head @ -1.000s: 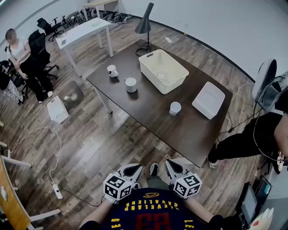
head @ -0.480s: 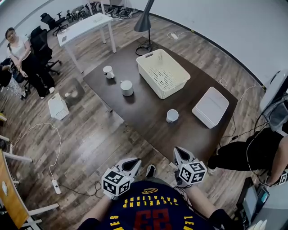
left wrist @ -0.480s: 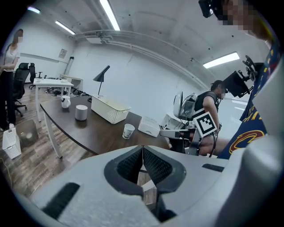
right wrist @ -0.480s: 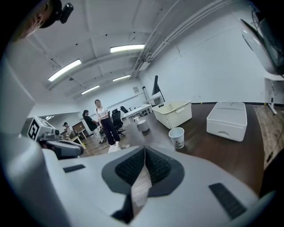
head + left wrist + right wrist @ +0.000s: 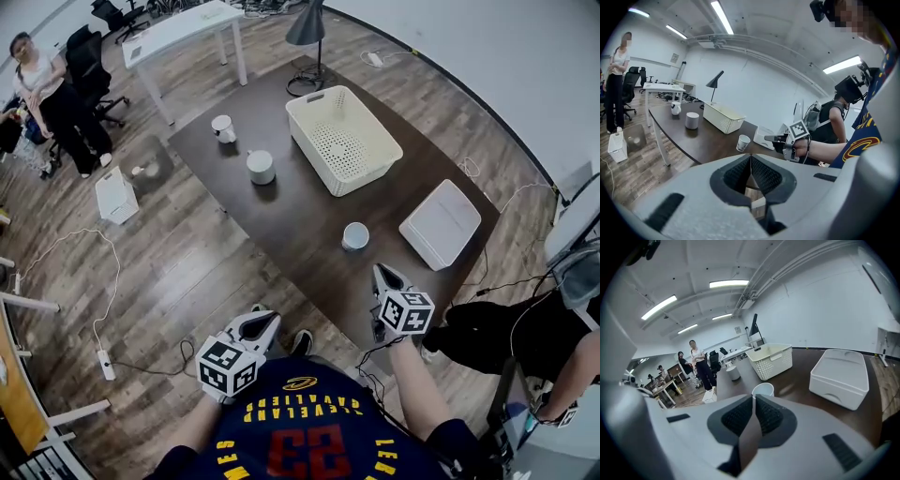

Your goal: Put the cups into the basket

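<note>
The left gripper [image 5: 265, 322] is hovering over the wooden floor [image 5: 187, 272], off the near edge of the dark table [image 5: 300, 220]. In the left gripper view its jaws are pressing together with nothing between them. The right gripper [image 5: 381, 274] is hanging above the near corner of the table, and in the right gripper view its jaws are likewise meeting pad to pad, gripping nothing. Three cups are standing on the table, all outside the basket [image 5: 342, 141]. The nearest cup [image 5: 355, 235] is sitting upright and open-topped, just ahead of the right gripper and apart from it, between the basket and the white box [image 5: 441, 223]. The grey cup [image 5: 261, 167] is standing left of the basket, near it but not touching. The white mug [image 5: 223, 127] is resting further left, toward the far corner. The basket is lying empty at the far side of the table, with a black lamp [image 5: 307, 26] rising behind it.
</note>
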A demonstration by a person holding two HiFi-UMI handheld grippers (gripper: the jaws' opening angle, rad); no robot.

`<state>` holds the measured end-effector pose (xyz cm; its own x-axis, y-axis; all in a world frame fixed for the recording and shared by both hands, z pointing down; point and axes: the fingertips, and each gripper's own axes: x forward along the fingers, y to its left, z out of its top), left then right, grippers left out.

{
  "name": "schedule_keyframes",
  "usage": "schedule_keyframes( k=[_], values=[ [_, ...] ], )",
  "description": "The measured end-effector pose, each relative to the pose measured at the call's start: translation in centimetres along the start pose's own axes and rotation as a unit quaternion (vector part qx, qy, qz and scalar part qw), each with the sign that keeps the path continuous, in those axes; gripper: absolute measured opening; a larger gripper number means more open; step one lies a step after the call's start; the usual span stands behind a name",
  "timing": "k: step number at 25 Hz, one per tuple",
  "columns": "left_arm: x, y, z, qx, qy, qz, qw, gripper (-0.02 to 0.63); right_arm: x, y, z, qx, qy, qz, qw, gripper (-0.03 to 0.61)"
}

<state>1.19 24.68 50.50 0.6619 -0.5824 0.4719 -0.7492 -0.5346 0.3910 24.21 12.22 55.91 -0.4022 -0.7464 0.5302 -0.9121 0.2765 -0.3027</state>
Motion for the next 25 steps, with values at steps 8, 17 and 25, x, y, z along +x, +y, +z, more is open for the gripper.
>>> schedule_keyframes(
  k=[8, 17, 25],
  values=[
    [1.8, 2.9, 2.3, 0.009, 0.003, -0.001, 1.0000, 0.012, 6.6, -2.3, 0.7, 0.026, 0.051, -0.005, 0.998, 0.081],
    [4.1, 7.4, 6.5, 0.012, 0.003, -0.025, 0.9996, 0.012, 10.3, -5.6, -0.7, 0.073, 0.109, -0.065, 0.989, 0.083],
    [5.7, 10.1, 8.3, 0.016, 0.017, -0.051, 0.9984, 0.012, 11.4, -5.7, -1.6, 0.085, 0.129, -0.090, 0.984, 0.083]
  ],
)
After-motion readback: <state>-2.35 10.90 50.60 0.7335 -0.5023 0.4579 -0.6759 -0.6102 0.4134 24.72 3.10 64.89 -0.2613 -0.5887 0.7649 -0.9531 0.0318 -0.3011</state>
